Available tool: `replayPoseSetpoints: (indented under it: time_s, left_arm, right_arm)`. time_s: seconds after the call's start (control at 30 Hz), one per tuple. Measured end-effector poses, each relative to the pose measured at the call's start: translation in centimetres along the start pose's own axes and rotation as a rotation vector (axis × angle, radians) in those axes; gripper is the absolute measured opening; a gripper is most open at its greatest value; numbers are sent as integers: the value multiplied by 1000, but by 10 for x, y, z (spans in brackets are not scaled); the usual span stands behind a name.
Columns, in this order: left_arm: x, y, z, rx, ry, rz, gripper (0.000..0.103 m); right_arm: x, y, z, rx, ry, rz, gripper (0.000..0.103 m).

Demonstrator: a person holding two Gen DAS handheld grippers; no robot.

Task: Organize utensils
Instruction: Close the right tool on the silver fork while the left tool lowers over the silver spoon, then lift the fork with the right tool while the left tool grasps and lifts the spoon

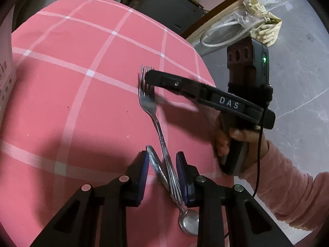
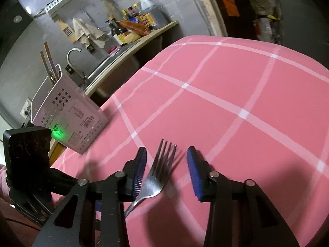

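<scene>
A steel fork point(image 1: 153, 121) lies on the pink checked tablecloth point(image 1: 72, 94), its handle crossing a steel spoon point(image 1: 188, 222). My left gripper point(image 1: 162, 162) is open, its blue pads on either side of the two crossed handles. My right gripper point(image 2: 166, 160) is open with the fork's tines point(image 2: 162, 160) between its pads; in the left wrist view it point(image 1: 147, 78) reaches in from the right over the fork head. A white perforated utensil holder point(image 2: 67, 117) with wooden sticks in it stands at the table's left edge.
The table edge point(image 2: 127, 78) drops off to the left of the holder, with a sink and a counter of bottles point(image 2: 131, 28) beyond. A white box point(image 1: 5, 65) stands at the left in the left wrist view. Grey floor point(image 1: 298, 65) lies beyond the table's right edge.
</scene>
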State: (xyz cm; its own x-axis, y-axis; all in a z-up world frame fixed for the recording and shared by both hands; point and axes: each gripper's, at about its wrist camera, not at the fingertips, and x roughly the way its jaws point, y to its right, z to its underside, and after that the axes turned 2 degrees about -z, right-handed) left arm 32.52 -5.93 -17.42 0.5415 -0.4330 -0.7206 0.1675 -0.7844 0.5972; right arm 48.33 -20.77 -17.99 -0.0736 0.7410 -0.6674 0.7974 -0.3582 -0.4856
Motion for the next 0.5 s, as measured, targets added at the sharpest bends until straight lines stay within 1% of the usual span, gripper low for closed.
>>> replayPoseSetpoints:
  time_s: [0.03, 0.07, 0.1, 0.2, 0.3, 0.37, 0.5]
  left_arm:
    - [0, -1, 0, -11, 0, 4, 23]
    - [0, -4, 0, -21, 1, 6, 21]
    - [1, -6, 0, -31, 1, 7, 18]
    - [-1, -13, 2, -46, -2, 14, 14]
    - [1, -15, 2, -68, -7, 26, 14]
    - [3, -16, 1, -84, -24, 34, 14]
    - [4, -14, -1, -86, -42, 27, 14]
  right_arm:
    - [2, 1, -2, 0, -4, -5, 20]
    - [4, 2, -2, 7, -15, -15, 16]
    - [5, 3, -1, 11, -17, -25, 15]
    - [1, 1, 5, 7, -5, -28, 11]
    - [-9, -1, 14, 20, 9, -10, 10]
    - [-18, -1, 21, 21, 21, 14, 8]
    - [-47, 0, 41, 49, 55, 51, 7]
